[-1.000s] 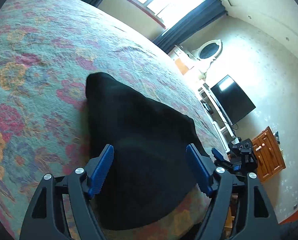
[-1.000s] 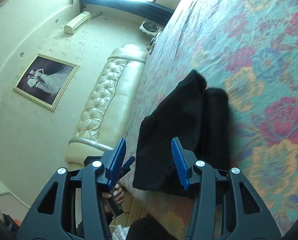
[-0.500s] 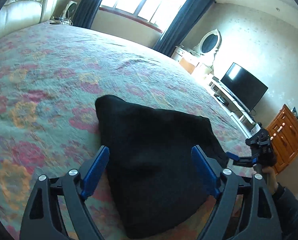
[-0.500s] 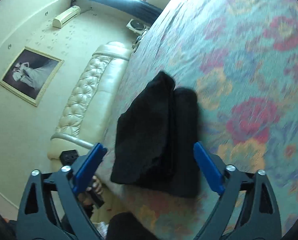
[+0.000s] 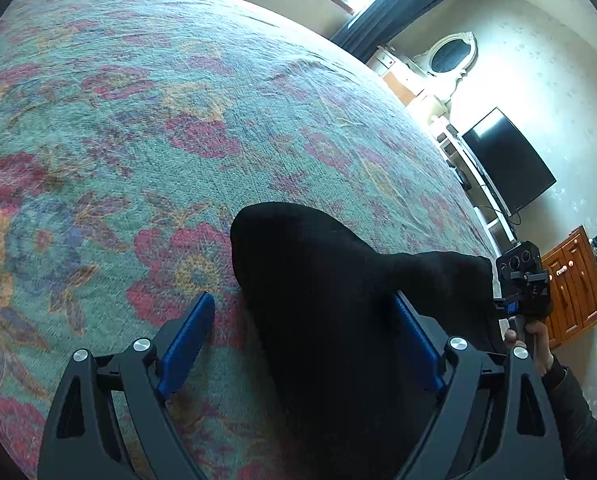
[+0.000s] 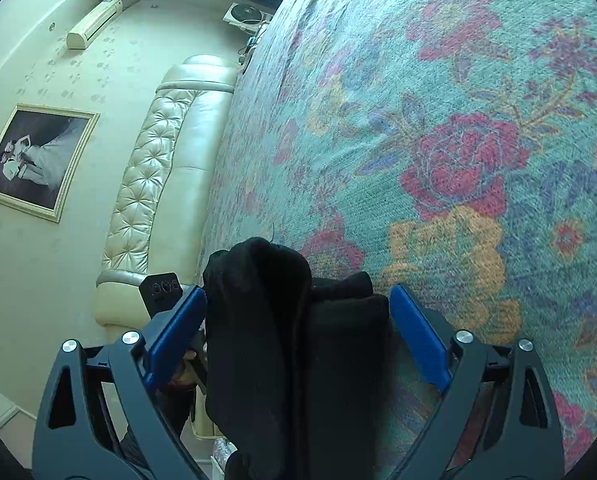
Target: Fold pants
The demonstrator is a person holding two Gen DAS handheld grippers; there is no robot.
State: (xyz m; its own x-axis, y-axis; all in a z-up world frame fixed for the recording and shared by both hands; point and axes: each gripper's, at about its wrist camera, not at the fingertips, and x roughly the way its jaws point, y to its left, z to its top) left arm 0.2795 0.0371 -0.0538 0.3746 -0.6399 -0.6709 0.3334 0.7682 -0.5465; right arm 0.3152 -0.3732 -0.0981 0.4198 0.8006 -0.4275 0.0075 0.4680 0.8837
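Note:
The black pants [image 5: 330,304] lie folded in a thick bundle on the floral bedspread [image 5: 138,120], near the bed's edge. My left gripper [image 5: 304,340] is open, its blue pads astride one end of the bundle; the fabric covers part of the right pad. In the right wrist view the pants [image 6: 294,340] show as stacked folds between the wide-open jaws of my right gripper [image 6: 298,328]. The right gripper also shows in the left wrist view [image 5: 522,288], held in a hand at the bundle's far end.
The bedspread [image 6: 458,140] stretches far beyond the pants. A cream tufted headboard [image 6: 158,152] and a framed picture [image 6: 34,160] are on one side. A TV [image 5: 506,160], a wooden cabinet [image 5: 574,284] and a mirror [image 5: 450,56] stand past the bed's edge.
Both grippers have moved in closer to the pants, so the bundle now sits between each pair of open jaws. The left view has tilted and shifted left.

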